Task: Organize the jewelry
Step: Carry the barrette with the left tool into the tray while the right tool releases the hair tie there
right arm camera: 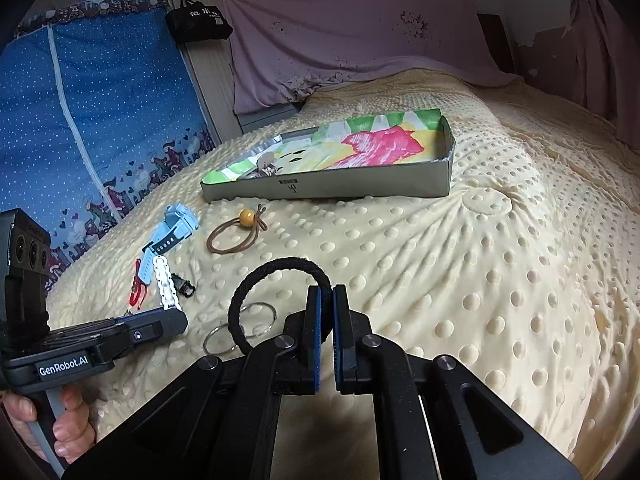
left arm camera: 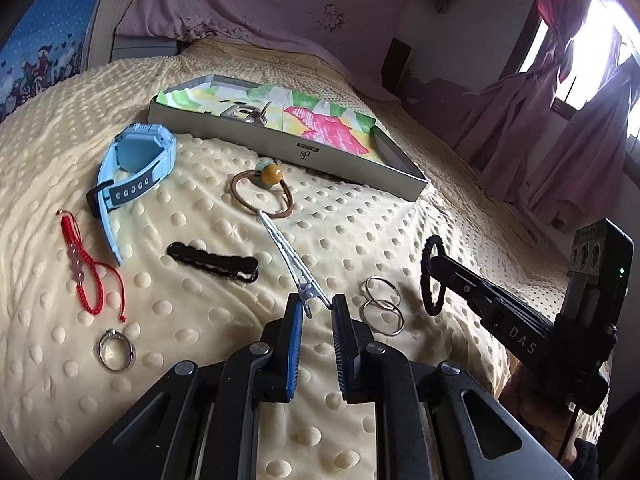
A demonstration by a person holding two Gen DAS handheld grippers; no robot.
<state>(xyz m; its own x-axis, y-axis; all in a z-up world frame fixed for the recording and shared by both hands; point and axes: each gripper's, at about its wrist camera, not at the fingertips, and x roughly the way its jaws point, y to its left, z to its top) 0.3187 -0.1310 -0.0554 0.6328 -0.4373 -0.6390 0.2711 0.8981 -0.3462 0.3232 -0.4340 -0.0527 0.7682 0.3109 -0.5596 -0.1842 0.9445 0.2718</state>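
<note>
Left tool (left arm camera: 318, 307) clamped on silver hair clip (left arm camera: 285, 257), raised over bed (left arm camera: 360, 248); right tool (right arm camera: 327, 289) pinched shut on black hair tie (right arm camera: 276, 264), near side of tray (right arm camera: 332, 190).

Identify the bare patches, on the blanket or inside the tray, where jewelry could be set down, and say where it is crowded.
Free: the tray's right half over the pink patch, and the blanket right of the right gripper. Crowded: left of it, around the blue watch, red bracelet, black clip and key rings.
</note>
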